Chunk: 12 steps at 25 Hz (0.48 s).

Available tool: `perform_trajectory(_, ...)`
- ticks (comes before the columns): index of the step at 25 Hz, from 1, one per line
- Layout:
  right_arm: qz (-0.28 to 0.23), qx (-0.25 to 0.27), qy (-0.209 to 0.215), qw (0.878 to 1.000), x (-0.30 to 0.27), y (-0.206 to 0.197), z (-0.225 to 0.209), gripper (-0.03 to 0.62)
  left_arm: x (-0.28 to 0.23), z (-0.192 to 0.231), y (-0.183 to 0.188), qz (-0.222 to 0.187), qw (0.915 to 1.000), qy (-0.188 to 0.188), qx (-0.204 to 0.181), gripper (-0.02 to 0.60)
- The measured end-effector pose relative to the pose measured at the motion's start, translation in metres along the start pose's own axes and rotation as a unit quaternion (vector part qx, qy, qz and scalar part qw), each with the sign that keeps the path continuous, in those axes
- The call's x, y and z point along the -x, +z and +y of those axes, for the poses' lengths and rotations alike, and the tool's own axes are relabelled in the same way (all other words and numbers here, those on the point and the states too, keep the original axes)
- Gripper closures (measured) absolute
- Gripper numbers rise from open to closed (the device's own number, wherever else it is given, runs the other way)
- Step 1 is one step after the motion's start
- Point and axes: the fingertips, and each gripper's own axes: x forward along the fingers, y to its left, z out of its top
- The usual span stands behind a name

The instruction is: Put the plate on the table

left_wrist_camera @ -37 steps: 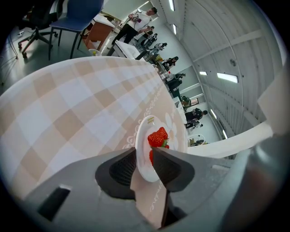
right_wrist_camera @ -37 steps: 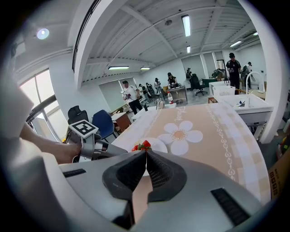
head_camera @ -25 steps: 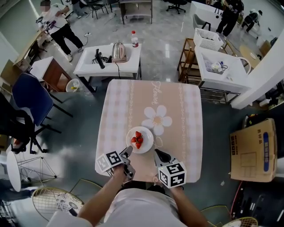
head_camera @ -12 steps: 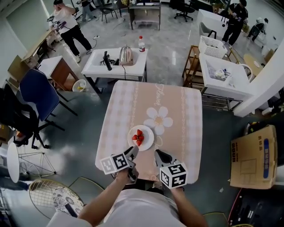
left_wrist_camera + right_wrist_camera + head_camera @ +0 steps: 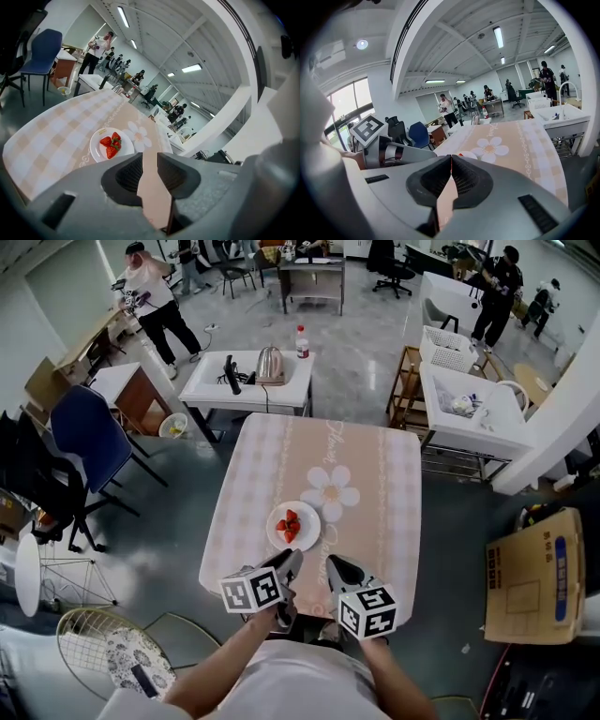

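Finding the white plate (image 5: 294, 526) lying flat on the table (image 5: 375, 456), left of centre and toward the near edge, carrying a few red strawberries (image 5: 288, 525). Noting a large white flower print (image 5: 330, 491) on the pink checked cloth just beside the plate, on its far right side.

Holding the left tongs (image 5: 290, 564) over the near edge, close to the plate but apart from it and pointing toward it, jaws released with a narrow strip of cloth showing between them and nothing gripped. Seeing the same in the left gripper view, with the plate and strawberries lying ahead of the jaws, up and left of the gap.

Holding the right tongs (image 5: 335, 568) beside the left ones, also over the near edge, clenched tip to tip on nothing, the pads meeting in the right gripper view.

Moving outward, spotting a white side table (image 5: 246, 381) beyond the far edge, bearing a steel kettle (image 5: 270, 362) and a red-capped bottle (image 5: 302, 340). Spotting a blue chair (image 5: 84, 442) off the left edge and a cardboard box (image 5: 530, 577) on the floor well off the right edge.
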Motion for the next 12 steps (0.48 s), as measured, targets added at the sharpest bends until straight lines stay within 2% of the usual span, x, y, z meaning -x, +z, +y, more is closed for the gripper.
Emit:
perform_trajectory(4, -0.011, 0.004, 0.011, 1.0, 0.013, 0.005, 0.001, 0.589, 0.002, -0.024, -0.008, 0.003, 0.9983, -0.007, -0.058, 0.498)
perform_trajectory(7, -0.015, 0.014, 0.022, 1.0, 0.023, 0.006, 0.006, 0.589, 0.006, -0.041, -0.012, -0.005, 0.9953, -0.01, -0.096, 0.541)
perform_trajectory(12, -0.022, 0.025, 0.034, 0.999, 0.036, 0.005, 0.011, 0.589, 0.016, -0.056, -0.019, -0.018, 0.989, 0.006, -0.147, 0.575)
